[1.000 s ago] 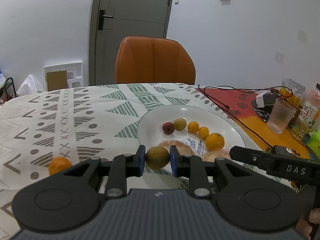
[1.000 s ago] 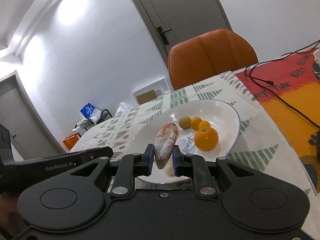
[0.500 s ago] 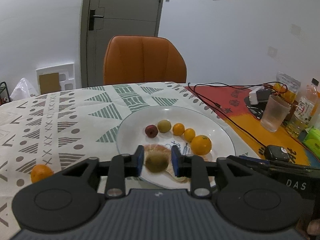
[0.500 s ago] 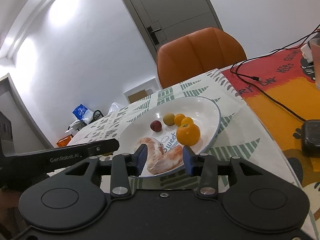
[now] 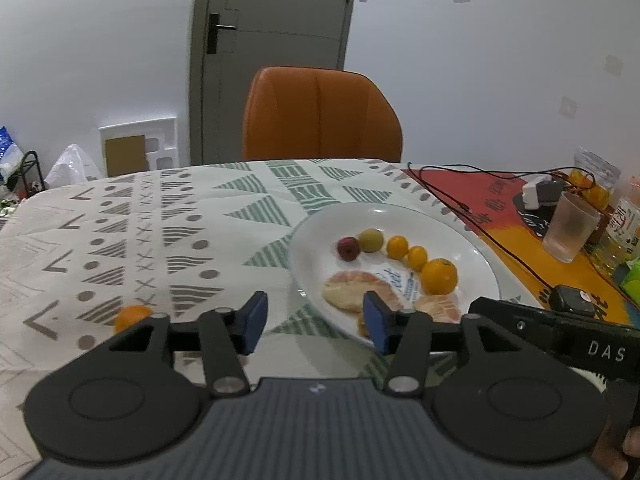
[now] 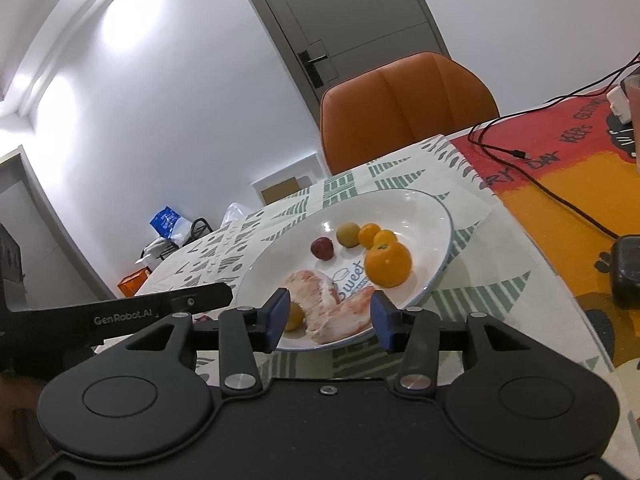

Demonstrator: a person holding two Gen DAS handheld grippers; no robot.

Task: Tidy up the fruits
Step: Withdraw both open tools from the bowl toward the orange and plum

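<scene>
A white plate (image 5: 472, 240) holds a red fruit (image 5: 347, 248), a green one (image 5: 370, 240), two small oranges (image 5: 397, 247), a big orange (image 5: 439, 276) and pomelo segments (image 5: 352, 292). My left gripper (image 5: 316, 328) hangs at the plate's near-left rim, jaws opening with nothing between them. A lone orange (image 5: 132, 316) lies on the cloth to its left. My right gripper (image 6: 330, 320) is over the plate's (image 6: 440, 216) near edge, jaws opening. A pomelo segment (image 6: 348, 316) lies on the plate between its pads, unpressed. A yellow-brown fruit (image 6: 294, 316) rests beside the left pad.
An orange chair (image 5: 320, 116) stands behind the table. On the red and orange mat to the right lie black cables (image 5: 480, 216), a plastic cup (image 5: 570, 226), a black device (image 5: 572, 300) and bottles. A grey door (image 5: 272, 52) is behind.
The left gripper let go of the yellow-brown fruit at the plate's near edge and opened wide. The right gripper set its pomelo segment down on the plate and spread its jaws.
</scene>
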